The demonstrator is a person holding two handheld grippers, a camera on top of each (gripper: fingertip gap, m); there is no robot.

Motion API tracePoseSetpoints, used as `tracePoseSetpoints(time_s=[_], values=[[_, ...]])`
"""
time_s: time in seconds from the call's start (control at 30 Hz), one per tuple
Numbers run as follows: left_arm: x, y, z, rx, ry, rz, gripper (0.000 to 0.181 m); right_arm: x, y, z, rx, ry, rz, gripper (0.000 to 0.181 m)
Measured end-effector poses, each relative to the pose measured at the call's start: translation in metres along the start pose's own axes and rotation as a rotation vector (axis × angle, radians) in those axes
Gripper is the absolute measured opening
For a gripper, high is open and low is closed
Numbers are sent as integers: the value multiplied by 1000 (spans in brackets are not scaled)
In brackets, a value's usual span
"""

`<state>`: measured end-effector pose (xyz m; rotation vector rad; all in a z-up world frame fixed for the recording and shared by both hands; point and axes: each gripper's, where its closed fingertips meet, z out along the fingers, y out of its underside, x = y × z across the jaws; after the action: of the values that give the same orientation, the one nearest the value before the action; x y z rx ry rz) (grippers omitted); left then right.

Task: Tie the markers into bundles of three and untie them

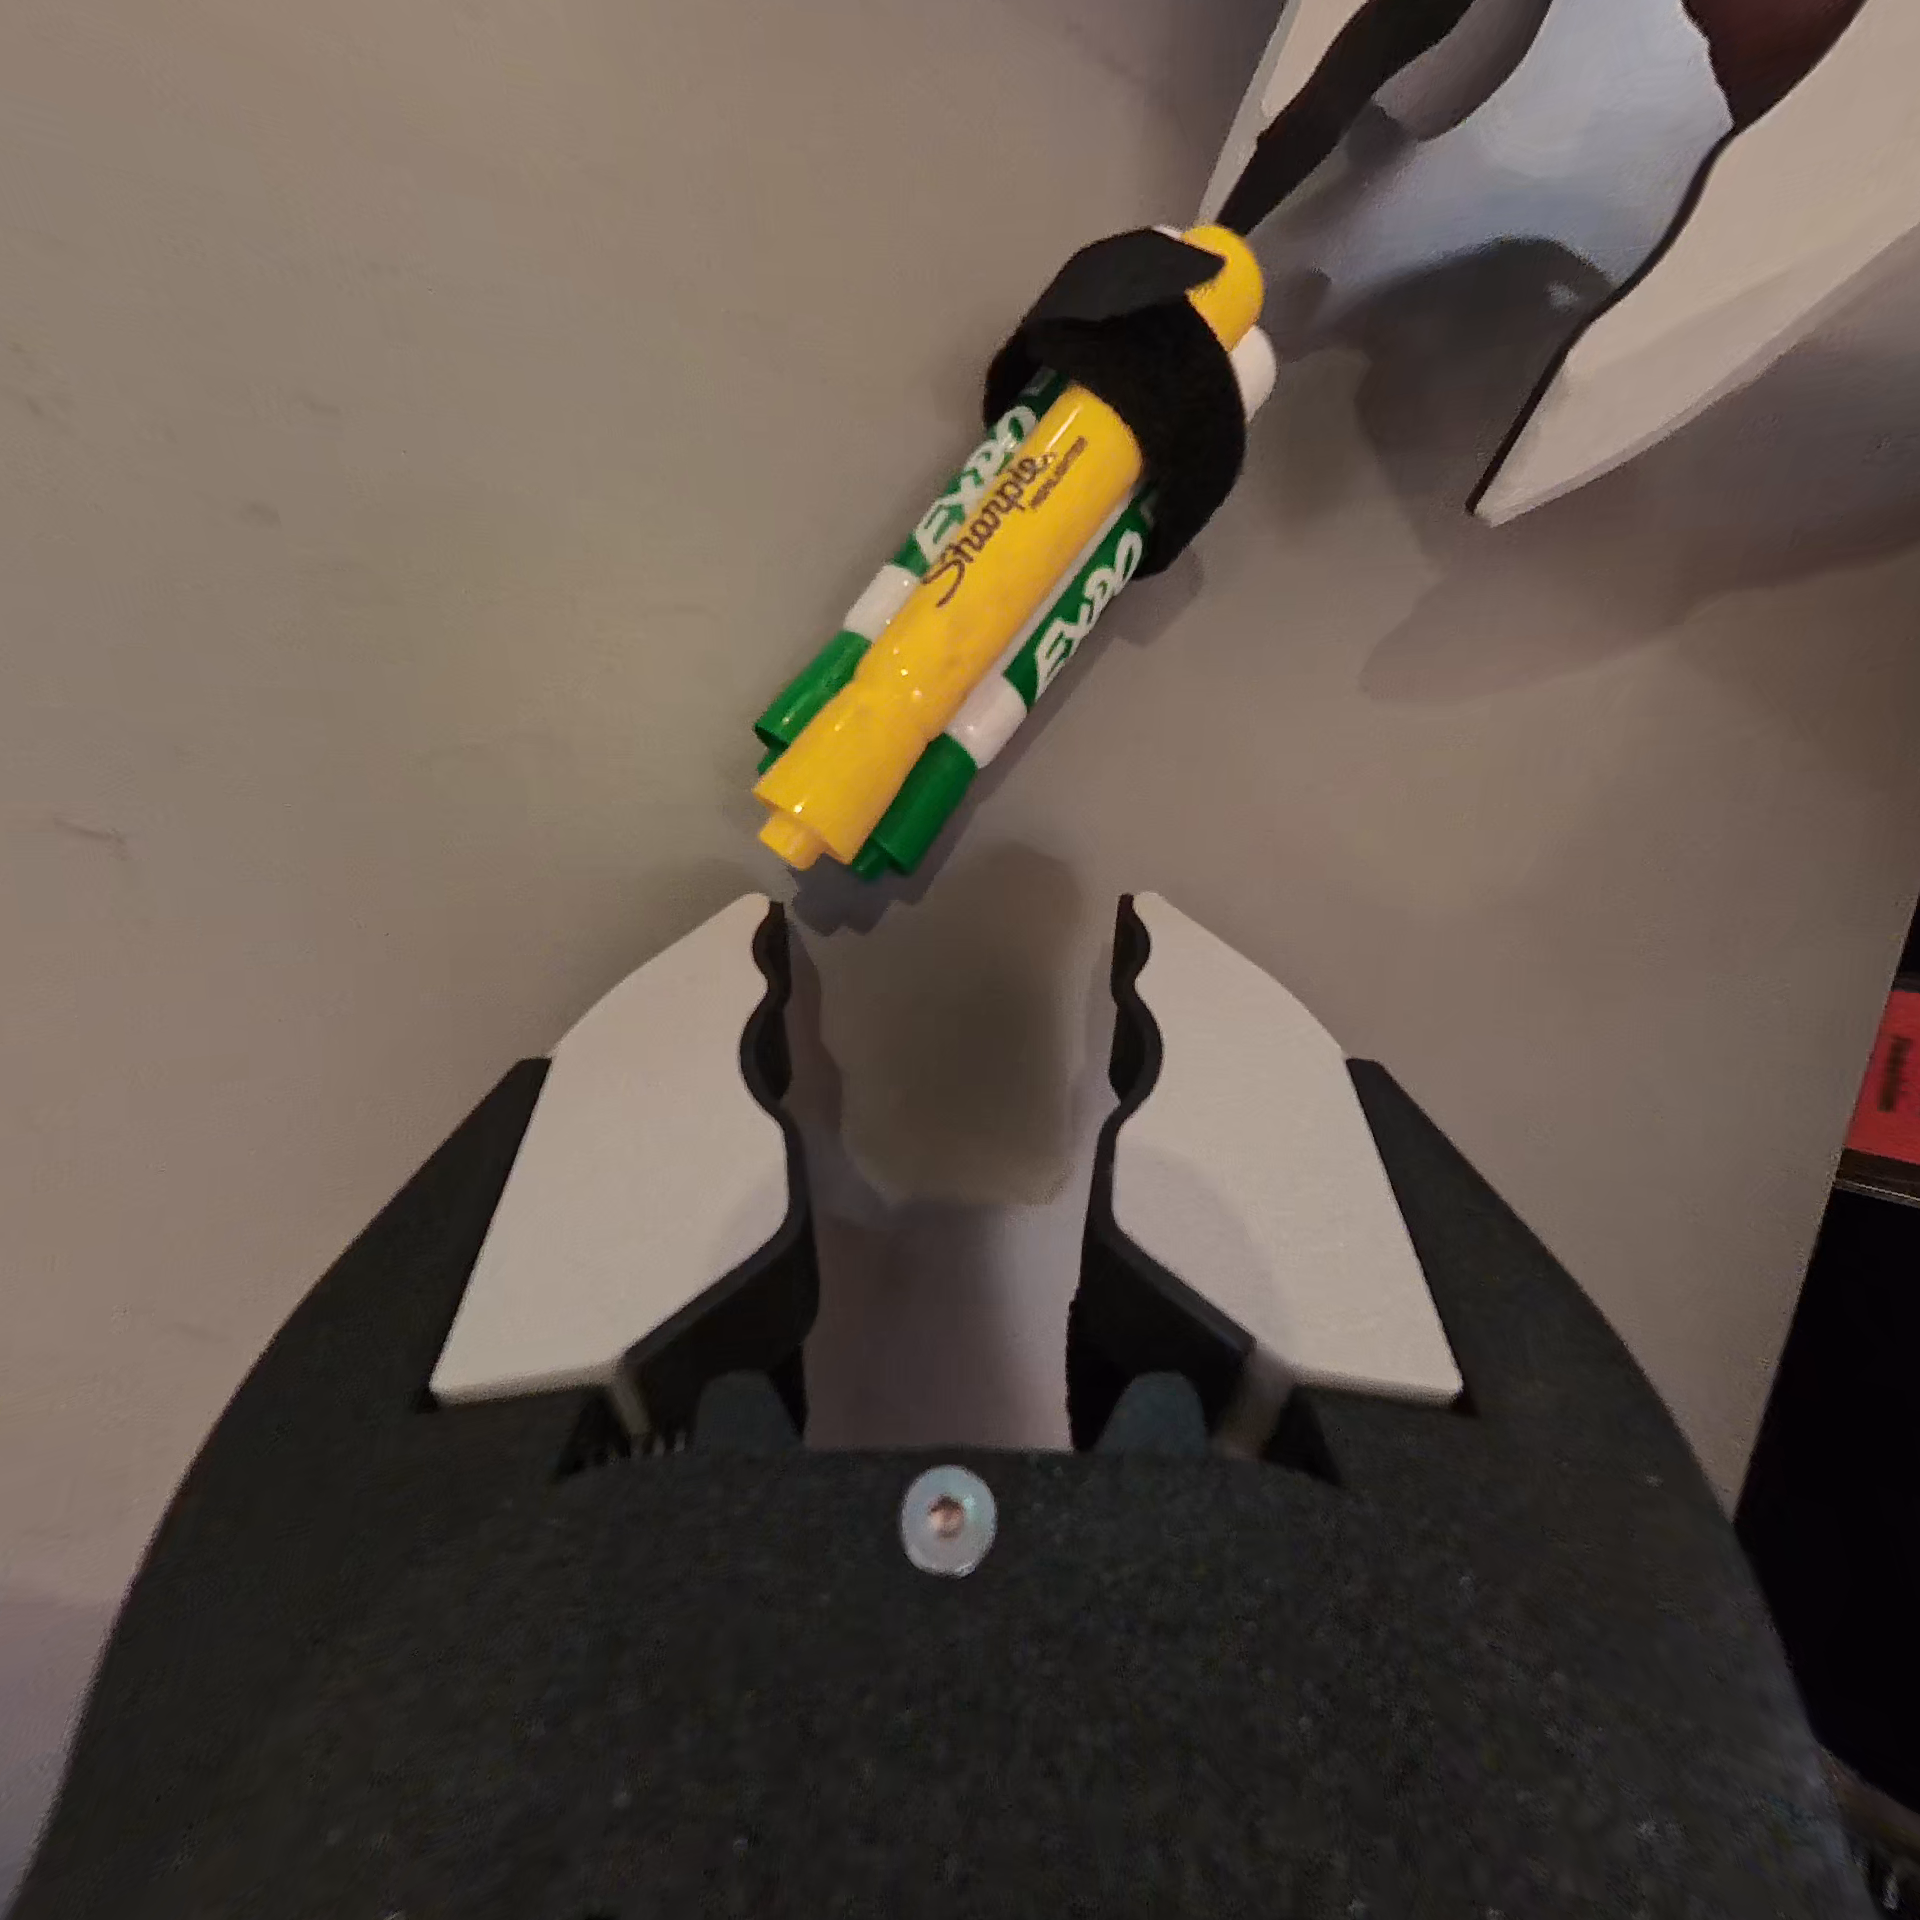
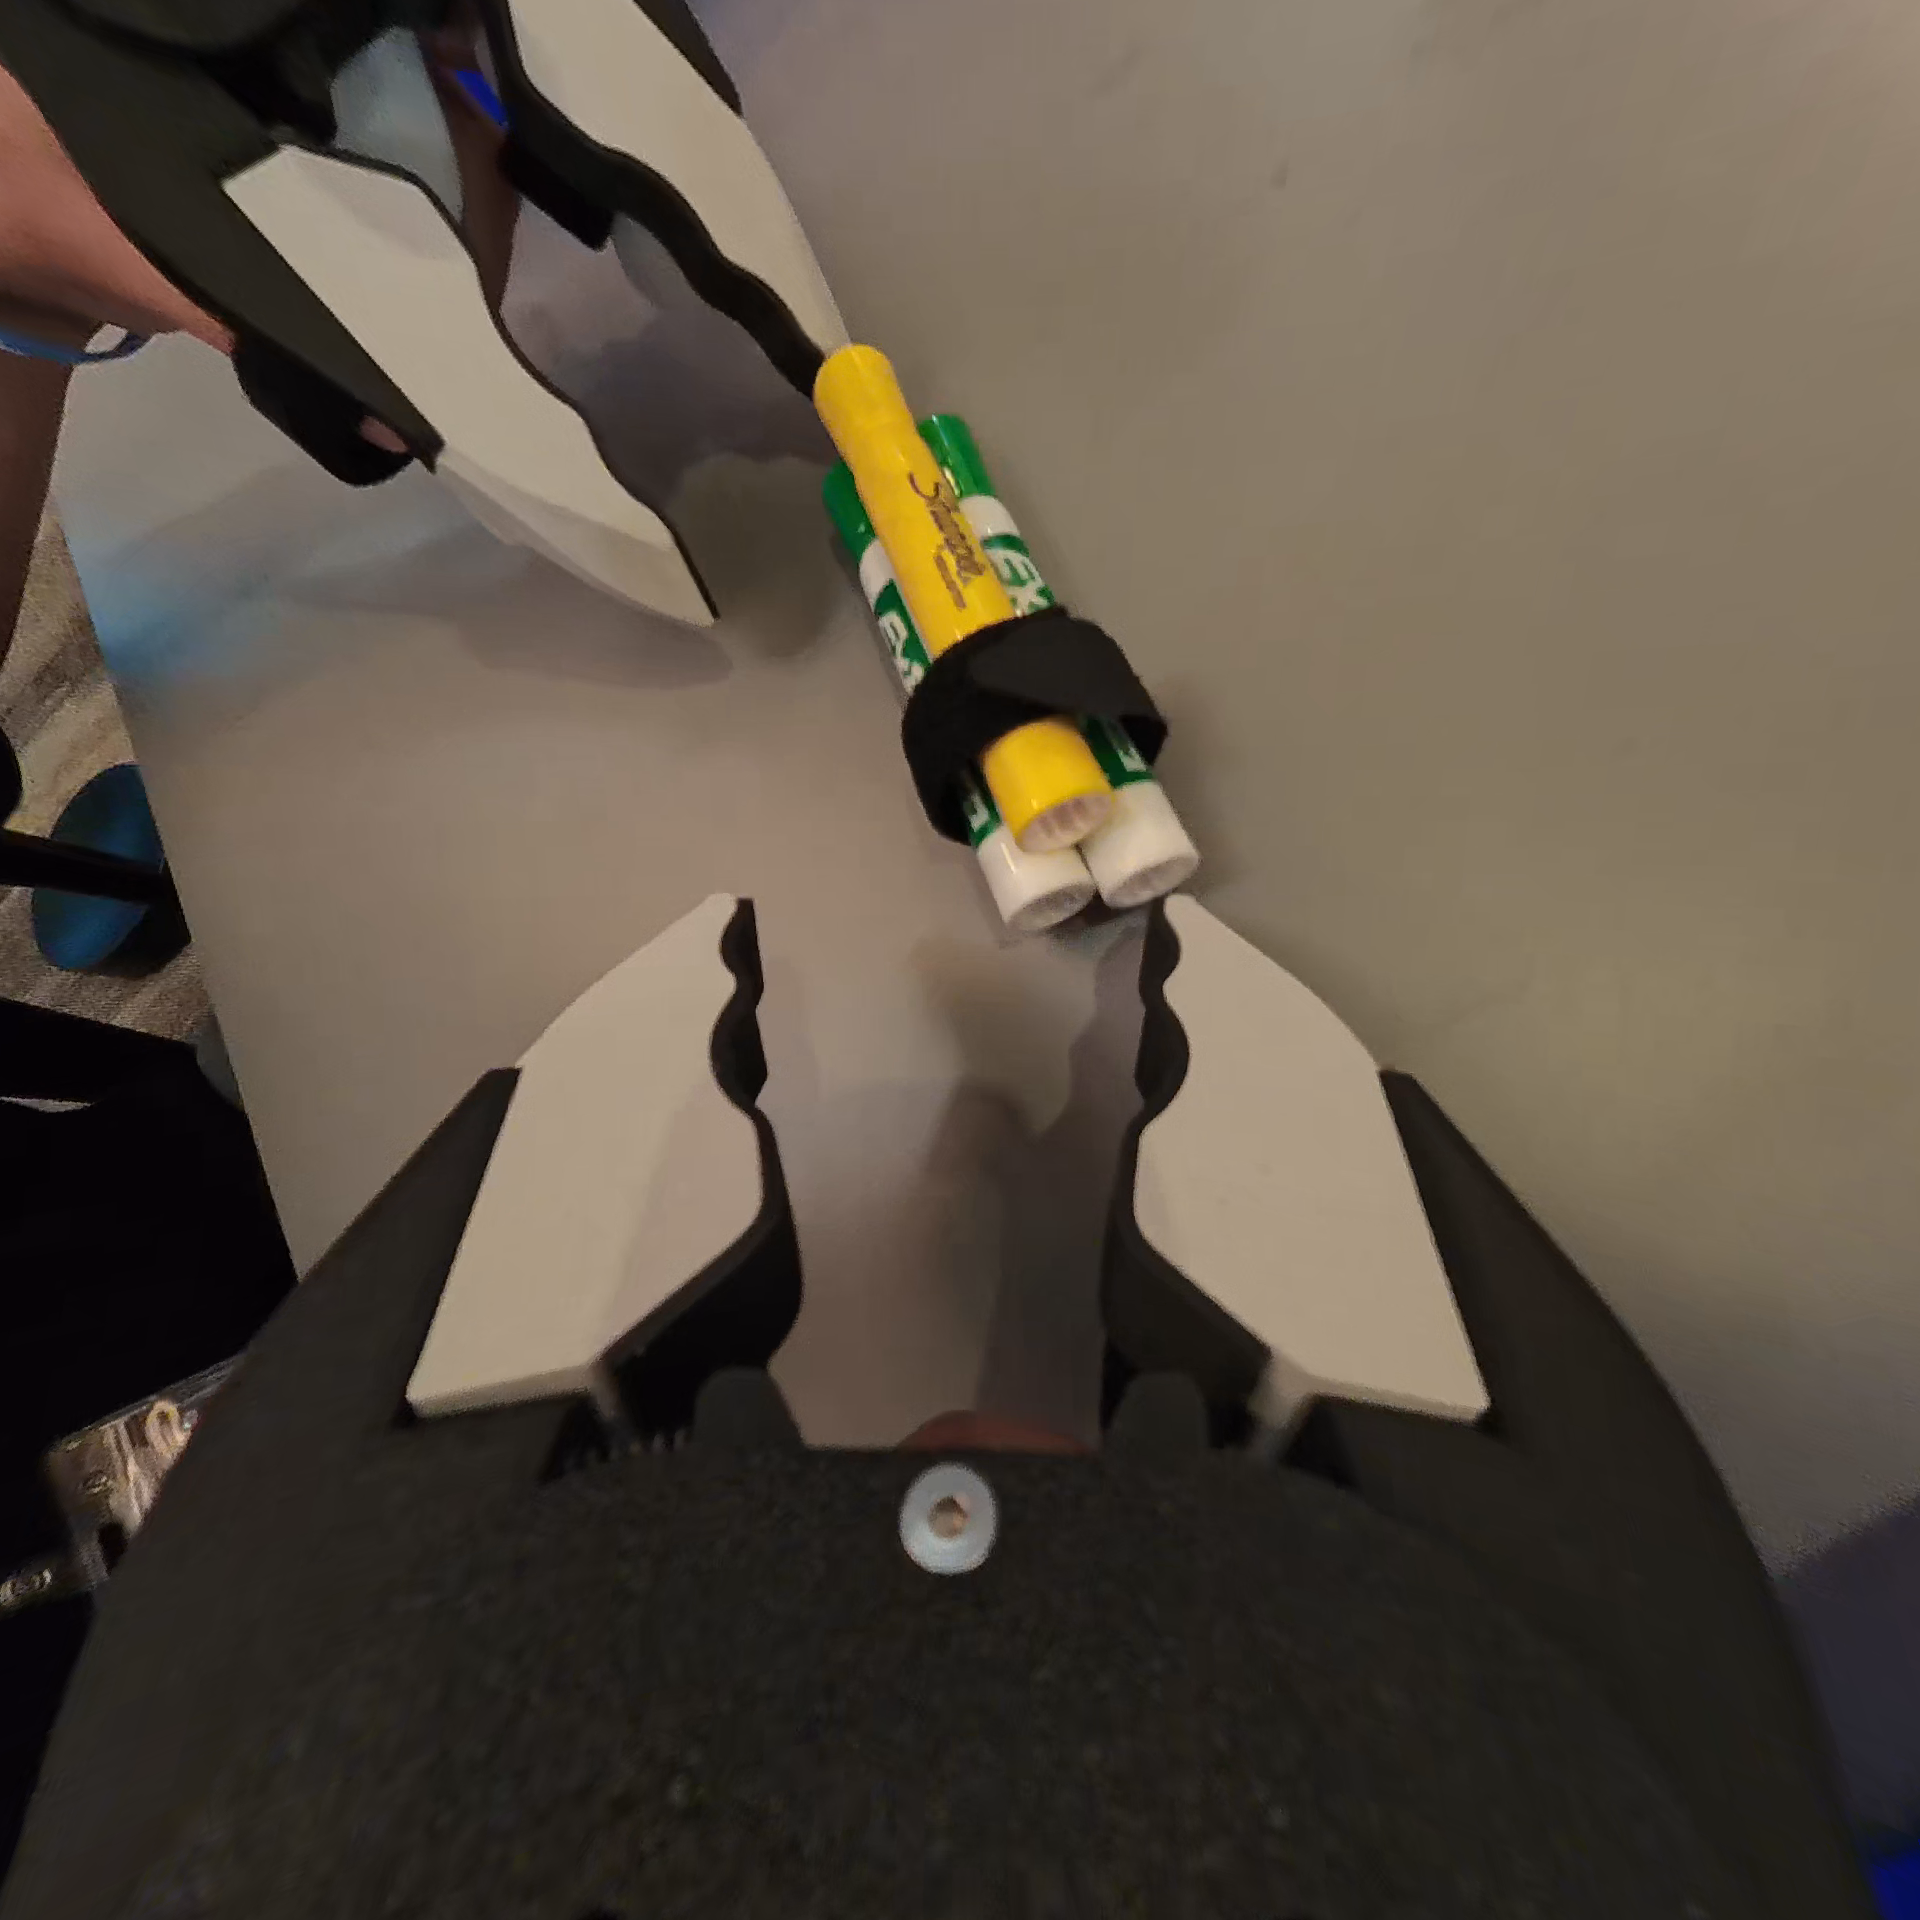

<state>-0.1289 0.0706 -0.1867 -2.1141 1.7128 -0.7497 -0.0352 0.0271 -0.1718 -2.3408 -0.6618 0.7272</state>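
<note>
The left gripper [image 1: 948,914] has its jaws apart with nothing between them. Just beyond its left fingertip lies the capped end of the bundle [image 1: 997,561]: a yellow marker [image 1: 935,644] atop two green markers [image 1: 1081,613], bound by a black strap [image 1: 1132,405] on the grey table [image 1: 416,468]. Past the bundle's far end, the right gripper [image 2: 951,914] also has its jaws apart and empty, its right fingertip just beside the markers' butt ends.
</note>
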Motion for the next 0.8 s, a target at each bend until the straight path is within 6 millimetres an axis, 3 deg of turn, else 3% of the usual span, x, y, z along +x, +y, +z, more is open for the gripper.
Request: tracePoseSetpoints(time_s=[0.23,0.33,0.43,0.57,0.67,0.8], values=[[7,-3,6,-34,4,56,60,-4,-4,14,-46,20,-39,75],[5,0,3,-31,0,44,59,1,-1,4,-57,65,-41,75],[4,8,-8,-24,-11,11,60,5,-5,-19,-2,143,-101,74],[16,0,-34,154,-13,-66,56,-5,-13,-48,138,205,-267,69],[26,-7,-47,282,-29,-118,55,-10,-4,-48,122,250,-360,69],[26,2,-47,308,-134,-152,56,-16,1,-37,116,253,-406,72]])
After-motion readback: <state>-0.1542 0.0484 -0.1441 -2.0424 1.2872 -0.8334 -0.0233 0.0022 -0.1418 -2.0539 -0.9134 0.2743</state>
